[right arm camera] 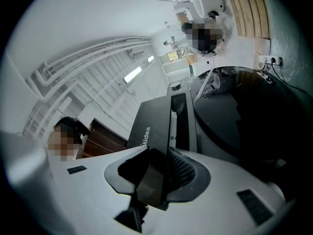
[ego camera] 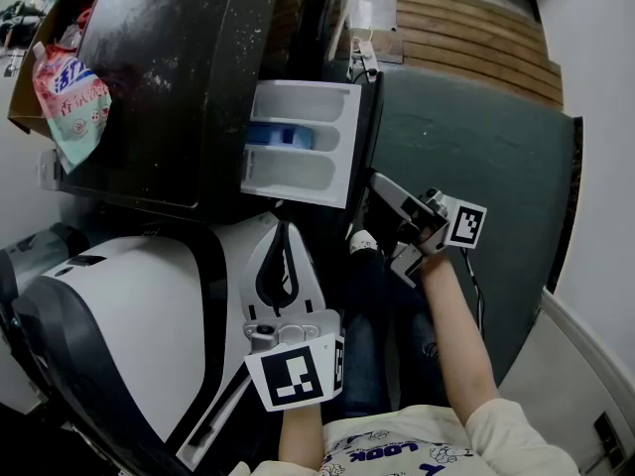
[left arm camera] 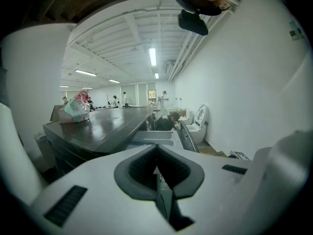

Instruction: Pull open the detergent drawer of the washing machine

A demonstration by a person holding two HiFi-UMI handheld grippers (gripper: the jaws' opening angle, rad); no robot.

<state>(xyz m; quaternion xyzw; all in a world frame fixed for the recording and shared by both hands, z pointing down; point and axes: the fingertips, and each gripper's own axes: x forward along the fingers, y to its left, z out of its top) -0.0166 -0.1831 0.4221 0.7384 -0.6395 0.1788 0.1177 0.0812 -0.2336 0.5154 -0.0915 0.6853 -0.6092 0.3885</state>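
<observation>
Plainly "Midea" on drawer (right arm camera: 152, 119) (pale print)

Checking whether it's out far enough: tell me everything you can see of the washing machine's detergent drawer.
The detergent drawer is pulled well out of the dark washing machine. Its tray looks like white plastic, divided into three compartments side by side; the middle one holds a blue insert. The front panel is dark and glossy. The right gripper is clamped on that panel's edge; nothing else visibly touches the drawer.
</observation>
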